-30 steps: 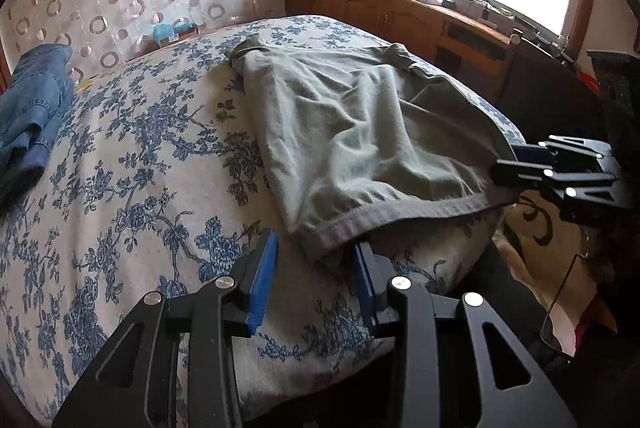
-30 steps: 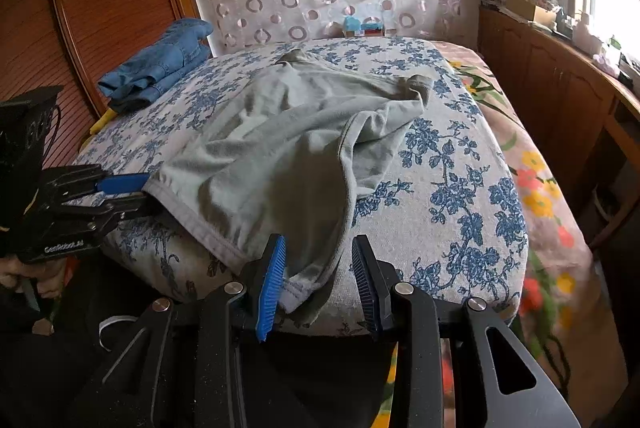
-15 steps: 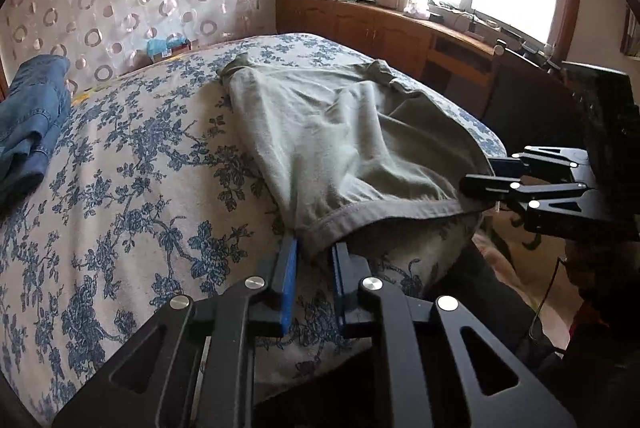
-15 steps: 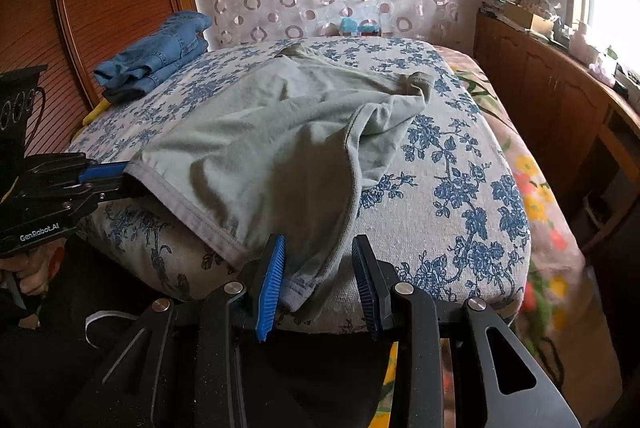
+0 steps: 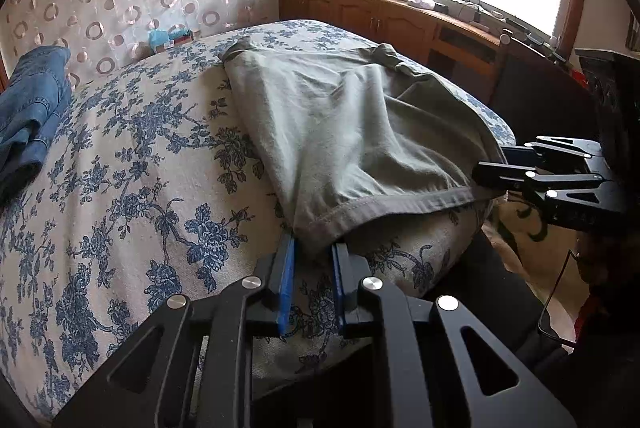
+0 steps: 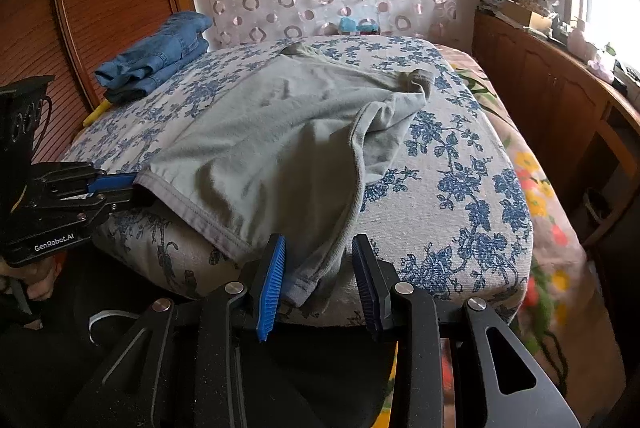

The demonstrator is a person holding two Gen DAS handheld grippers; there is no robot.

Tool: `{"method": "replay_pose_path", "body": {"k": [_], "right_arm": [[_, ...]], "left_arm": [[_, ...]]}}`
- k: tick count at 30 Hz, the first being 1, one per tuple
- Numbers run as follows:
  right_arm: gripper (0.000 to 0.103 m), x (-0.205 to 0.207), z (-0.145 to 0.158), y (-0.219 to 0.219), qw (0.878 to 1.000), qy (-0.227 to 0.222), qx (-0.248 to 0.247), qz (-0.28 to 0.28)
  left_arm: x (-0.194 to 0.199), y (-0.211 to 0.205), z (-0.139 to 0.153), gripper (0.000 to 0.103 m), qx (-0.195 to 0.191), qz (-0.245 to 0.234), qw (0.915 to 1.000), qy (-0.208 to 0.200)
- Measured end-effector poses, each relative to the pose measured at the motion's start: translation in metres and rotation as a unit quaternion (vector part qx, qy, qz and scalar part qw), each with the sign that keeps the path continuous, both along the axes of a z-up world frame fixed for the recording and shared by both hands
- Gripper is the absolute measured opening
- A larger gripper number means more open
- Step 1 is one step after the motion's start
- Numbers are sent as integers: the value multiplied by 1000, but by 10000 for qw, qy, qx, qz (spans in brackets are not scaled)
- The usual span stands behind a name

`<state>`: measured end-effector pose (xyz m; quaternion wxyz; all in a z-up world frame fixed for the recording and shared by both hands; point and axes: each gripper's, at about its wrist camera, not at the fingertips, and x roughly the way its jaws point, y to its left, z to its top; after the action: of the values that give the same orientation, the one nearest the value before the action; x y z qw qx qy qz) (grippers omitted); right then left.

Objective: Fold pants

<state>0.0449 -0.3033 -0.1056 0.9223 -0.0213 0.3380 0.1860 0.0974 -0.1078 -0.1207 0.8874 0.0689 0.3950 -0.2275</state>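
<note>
Left wrist view: grey pants spread on floral bedspread, left gripper narrowly parted around waistband corner, grip seemingly not closed; right wrist view: right gripper wide open astride the other corner, "GenRobot.AI" on the left gripper, folded jeans behind.

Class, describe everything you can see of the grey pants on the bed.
The pants are grey-green, of soft knit-looking cloth with a stitched hem. They lie spread and wrinkled on the floral bed, one part folded over along the right side, the near edge hanging off. The left gripper brackets one near corner, the right gripper the other; neither looks fully closed.
</note>
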Motion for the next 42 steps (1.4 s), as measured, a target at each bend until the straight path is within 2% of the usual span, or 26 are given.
{"method": "replay_pose_path", "body": {"k": [10,15,18,25,31,37,42], "right_arm": [[9,3,-1,2,9995,59,201,218],[7,3,4,2,9992,-38,306,251],[7,3,25,0,9984,-268,404,277],[7,3,101,-7,9927,-962,571,447],[7,0,161,-4,9847,-1497,559,693],[7,8,194,12,9795,-1661,560,990],[7,38,198,23,9798,-1547,591,1119]], "left_arm": [[0,0,4,14,-72,7,10000,-61],[-4,2,28,11,-300,16,9991,-302],[-5,5,54,10,-422,71,9974,-583],[-6,18,126,9,-674,155,9898,-1248],[-2,37,177,9,-685,328,9822,-1719],[6,57,200,9,-637,557,9771,-1951],[32,72,198,9,-398,801,9738,-2088]]}}
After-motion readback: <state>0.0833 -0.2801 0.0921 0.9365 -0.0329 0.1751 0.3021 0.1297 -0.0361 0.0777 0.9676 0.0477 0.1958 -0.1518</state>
